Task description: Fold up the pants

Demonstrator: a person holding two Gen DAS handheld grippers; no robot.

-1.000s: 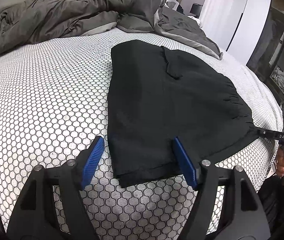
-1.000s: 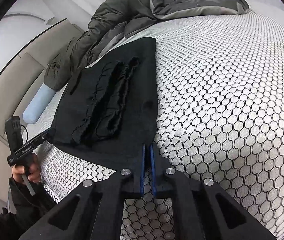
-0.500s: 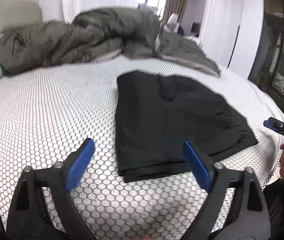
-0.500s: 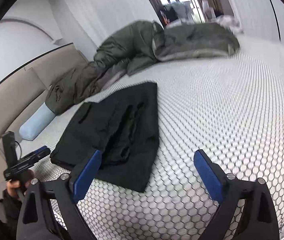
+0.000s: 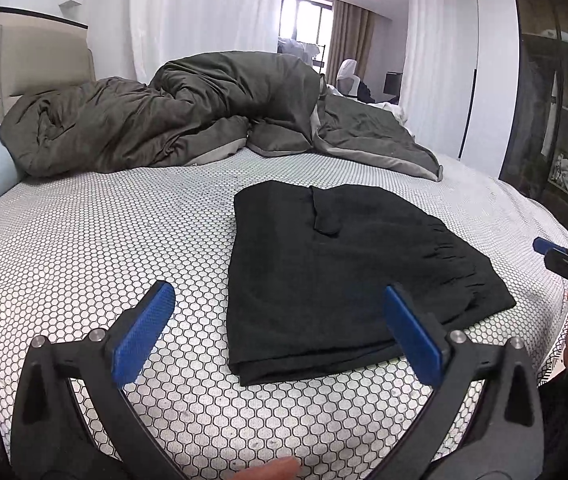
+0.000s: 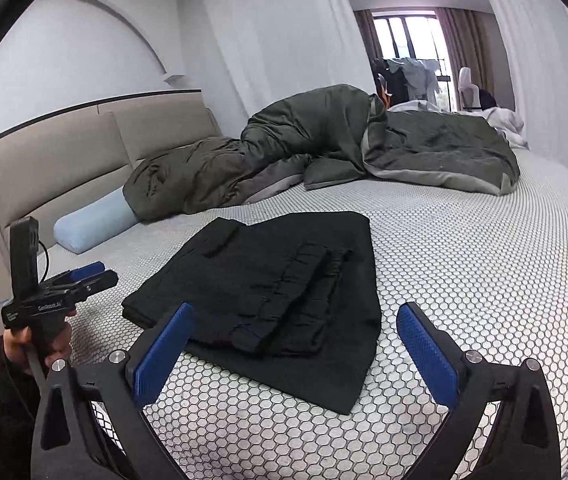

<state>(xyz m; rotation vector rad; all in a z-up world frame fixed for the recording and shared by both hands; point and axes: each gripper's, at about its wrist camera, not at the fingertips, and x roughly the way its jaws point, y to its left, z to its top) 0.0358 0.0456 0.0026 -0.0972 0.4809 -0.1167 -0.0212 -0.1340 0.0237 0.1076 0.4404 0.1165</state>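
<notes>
Black pants (image 5: 343, 280) lie folded into a flat rectangle on the honeycomb-patterned bed (image 5: 84, 260), with the gathered waistband on top toward the right edge. My left gripper (image 5: 278, 296) hovers just short of the near folded edge, its jaws opening wide with no cloth between the blue pads. In the right wrist view the pants (image 6: 268, 280) lie ahead. My right gripper (image 6: 296, 312) is lifted off their near corner, jaws opening and gripping nothing. Each gripper shows in the other's view: the left gripper (image 6: 84, 276) and the right gripper (image 5: 551, 252).
A crumpled olive-grey duvet (image 5: 164, 128) is heaped across the far side of the bed. A light blue pillow (image 6: 92, 224) lies by the beige headboard (image 6: 64, 160). A dark open wardrobe (image 5: 563, 120) stands to the right. Bare patterned sheet surrounds the pants.
Both grippers let go of the pants' edge, opened wide and pulled back and up. The pants stay flat on the bed.
</notes>
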